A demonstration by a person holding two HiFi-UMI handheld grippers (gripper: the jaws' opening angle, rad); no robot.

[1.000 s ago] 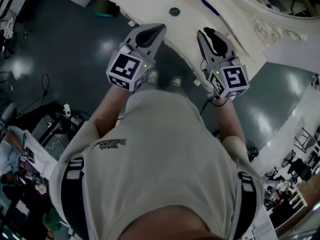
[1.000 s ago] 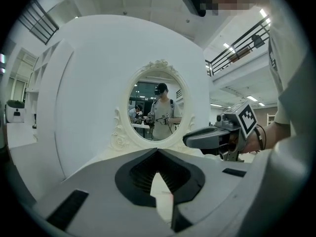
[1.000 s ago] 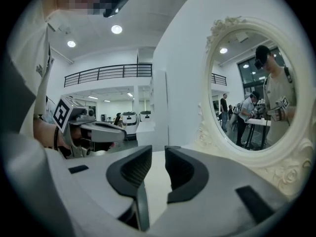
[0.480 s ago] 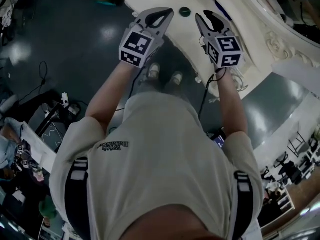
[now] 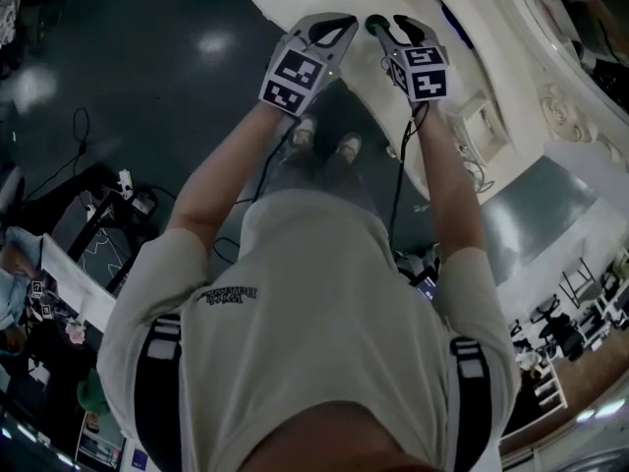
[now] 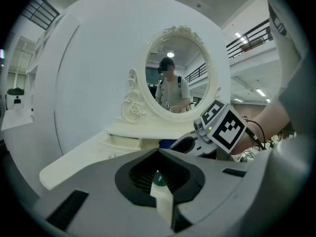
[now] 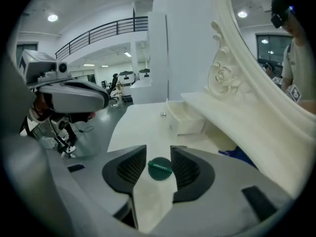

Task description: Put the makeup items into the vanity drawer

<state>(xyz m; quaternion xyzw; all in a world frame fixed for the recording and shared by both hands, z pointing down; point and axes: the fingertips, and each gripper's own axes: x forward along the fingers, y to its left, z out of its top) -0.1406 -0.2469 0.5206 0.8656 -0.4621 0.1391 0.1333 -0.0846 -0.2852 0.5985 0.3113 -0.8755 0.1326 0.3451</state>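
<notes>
Cream vanity tabletop [image 7: 140, 125] is occupied by the round green compact [image 7: 160, 168], which is framed between the jaws of the right gripper [image 7: 158, 151]; a second earlier it lay ahead of both grippers, since brought down to it; these jaws have just been opening and are spread wide, nothing gripped; the left gripper [image 6: 158, 152] is closed, empty.

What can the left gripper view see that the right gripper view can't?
Only the left gripper view shows the right gripper with its black-and-white marker cube; its jaws have just been opening, the round dark green compact between them. Only the right gripper view shows the left gripper. Both show that compact, the cream vanity top and the carved cream mirror frame.
</notes>
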